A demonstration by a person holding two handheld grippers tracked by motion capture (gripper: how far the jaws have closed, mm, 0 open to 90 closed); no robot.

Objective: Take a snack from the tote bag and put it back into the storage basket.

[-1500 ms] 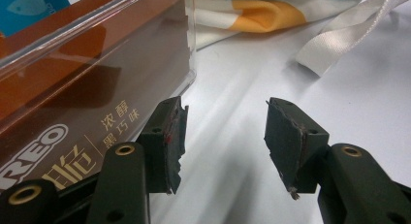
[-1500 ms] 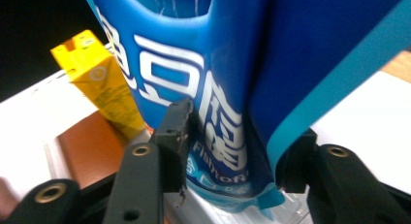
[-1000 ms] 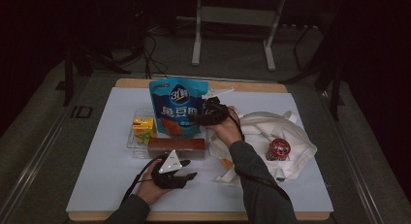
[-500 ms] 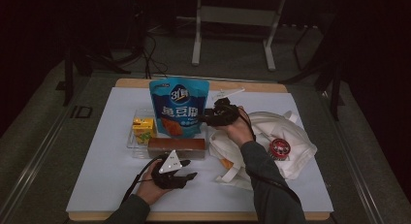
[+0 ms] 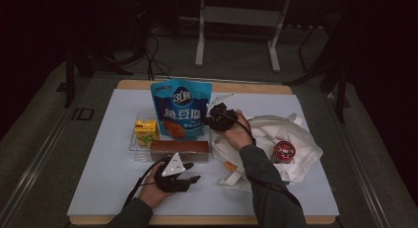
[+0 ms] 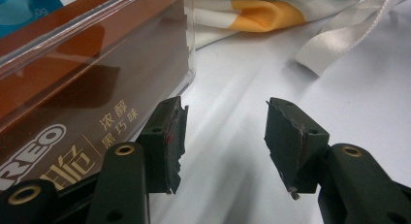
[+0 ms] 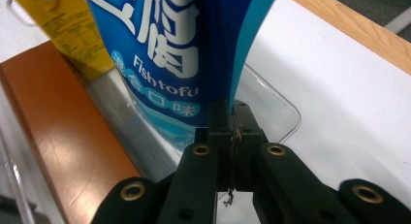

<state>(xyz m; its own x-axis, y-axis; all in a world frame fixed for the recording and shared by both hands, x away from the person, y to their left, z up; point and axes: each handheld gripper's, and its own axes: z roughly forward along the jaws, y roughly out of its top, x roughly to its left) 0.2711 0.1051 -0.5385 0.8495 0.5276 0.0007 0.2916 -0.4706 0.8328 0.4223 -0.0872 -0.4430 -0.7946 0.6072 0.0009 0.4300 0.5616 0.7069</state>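
1. the blue bag (image 5: 180, 108) stands upright in the clear tray (image 5: 134, 145), beside the yellow carton (image 5: 145, 131) and behind the brown box (image 5: 179, 148).
2. the right gripper (image 7: 231, 132) is clamped tight on the bag's side edge, probably to steady it or lift it out.
3. the left gripper (image 6: 223, 136) sits on the table (image 5: 98, 178) wide open and holding nothing, right by the box.
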